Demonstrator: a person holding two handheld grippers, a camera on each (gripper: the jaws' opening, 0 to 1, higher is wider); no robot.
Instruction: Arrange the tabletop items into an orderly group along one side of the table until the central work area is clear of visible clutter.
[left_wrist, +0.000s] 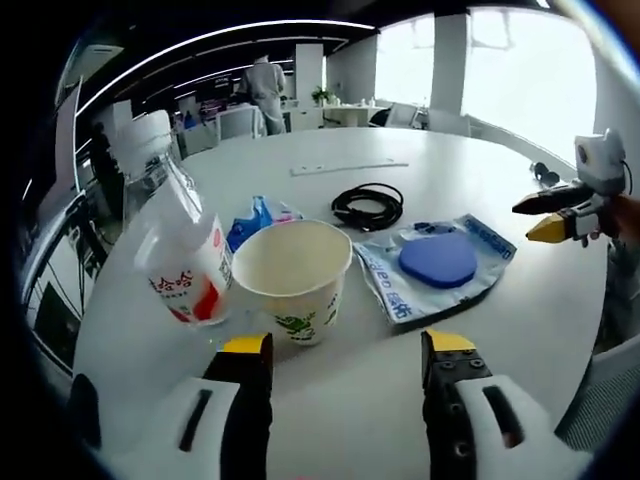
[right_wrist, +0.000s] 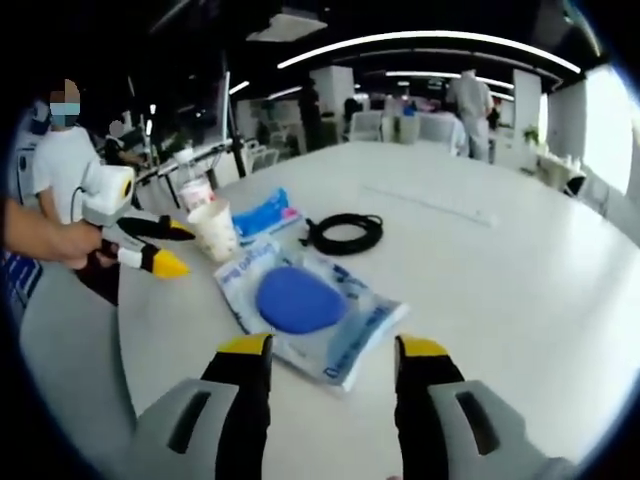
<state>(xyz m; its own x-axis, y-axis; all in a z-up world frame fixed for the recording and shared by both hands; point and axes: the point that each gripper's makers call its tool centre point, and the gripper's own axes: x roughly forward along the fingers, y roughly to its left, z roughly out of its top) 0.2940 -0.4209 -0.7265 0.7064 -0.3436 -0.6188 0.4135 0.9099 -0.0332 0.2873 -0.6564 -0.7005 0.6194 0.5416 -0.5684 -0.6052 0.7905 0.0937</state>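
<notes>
White paper cup (left_wrist: 294, 278) stands just ahead of your left gripper (left_wrist: 347, 352), jaws parted and empty; your right gripper (right_wrist: 330, 352), likewise agape, faces the clear blue-pad pouch (right_wrist: 305, 303).

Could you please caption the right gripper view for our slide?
Open right gripper faces a blue disc in a clear plastic bag on the white table.
</notes>
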